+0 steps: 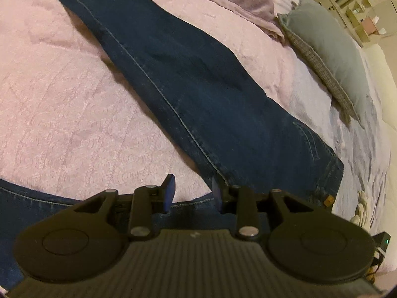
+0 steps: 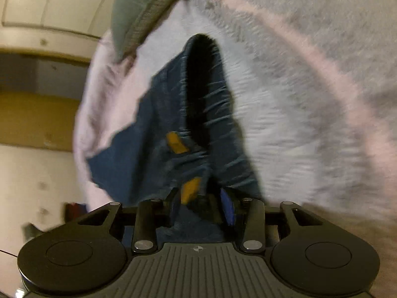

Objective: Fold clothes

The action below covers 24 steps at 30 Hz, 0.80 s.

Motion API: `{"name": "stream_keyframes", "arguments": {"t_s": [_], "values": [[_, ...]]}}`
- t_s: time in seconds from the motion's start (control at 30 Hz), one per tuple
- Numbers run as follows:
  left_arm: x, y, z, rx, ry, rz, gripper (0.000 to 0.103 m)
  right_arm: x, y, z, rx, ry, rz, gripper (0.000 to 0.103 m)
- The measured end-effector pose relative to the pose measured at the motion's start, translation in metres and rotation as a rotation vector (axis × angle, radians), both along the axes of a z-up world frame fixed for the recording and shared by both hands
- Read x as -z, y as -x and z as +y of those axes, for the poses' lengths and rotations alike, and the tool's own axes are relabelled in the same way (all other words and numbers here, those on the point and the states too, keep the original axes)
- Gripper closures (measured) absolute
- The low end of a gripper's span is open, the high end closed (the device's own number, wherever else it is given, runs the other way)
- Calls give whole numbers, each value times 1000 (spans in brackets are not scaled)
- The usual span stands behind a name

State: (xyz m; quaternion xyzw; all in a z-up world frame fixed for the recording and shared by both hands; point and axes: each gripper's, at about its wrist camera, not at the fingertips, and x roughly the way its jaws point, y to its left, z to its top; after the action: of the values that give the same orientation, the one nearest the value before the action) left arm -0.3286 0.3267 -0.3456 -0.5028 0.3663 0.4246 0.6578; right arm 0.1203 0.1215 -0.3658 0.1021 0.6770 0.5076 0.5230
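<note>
The left gripper (image 1: 192,191) hovers low over the pink textured bedspread (image 1: 62,104), jaws parted and holding nothing. The one pair of dark blue denim jeans (image 1: 188,82) stretches from its tips toward 11 o'clock. The right gripper (image 2: 202,203) pinches the jeans' bunched waistband (image 2: 191,149), which rises toward 12 o'clock. One grey-green pillow (image 1: 330,49) lies at 2 o'clock.

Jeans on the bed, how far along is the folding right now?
Early. Done: the jeans lie stretched out along the pink bedspread, one leg running away. In hand: the right claw has waistband denim with tan tags between its fingers, lifted and blurred with motion; the left claw is open above the denim. Left: every cross fold.
</note>
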Motion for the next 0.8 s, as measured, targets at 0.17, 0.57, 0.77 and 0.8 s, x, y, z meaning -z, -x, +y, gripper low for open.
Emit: {"name": "stream_keyframes", "arguments": {"t_s": [0.17,0.57,0.77,0.8], "values": [[3,-2,0,11,4,13,76,-1,13,17,11,27,-114,100],[17,1,-8,45,25,19,76,-13,0,-47,325,244,-301,103],[19,10,-15,34,37,8,76,-34,9,-62,297,8,-96,44],[18,10,-15,36,36,7,76,-32,13,-61,261,3,-96,43]]}}
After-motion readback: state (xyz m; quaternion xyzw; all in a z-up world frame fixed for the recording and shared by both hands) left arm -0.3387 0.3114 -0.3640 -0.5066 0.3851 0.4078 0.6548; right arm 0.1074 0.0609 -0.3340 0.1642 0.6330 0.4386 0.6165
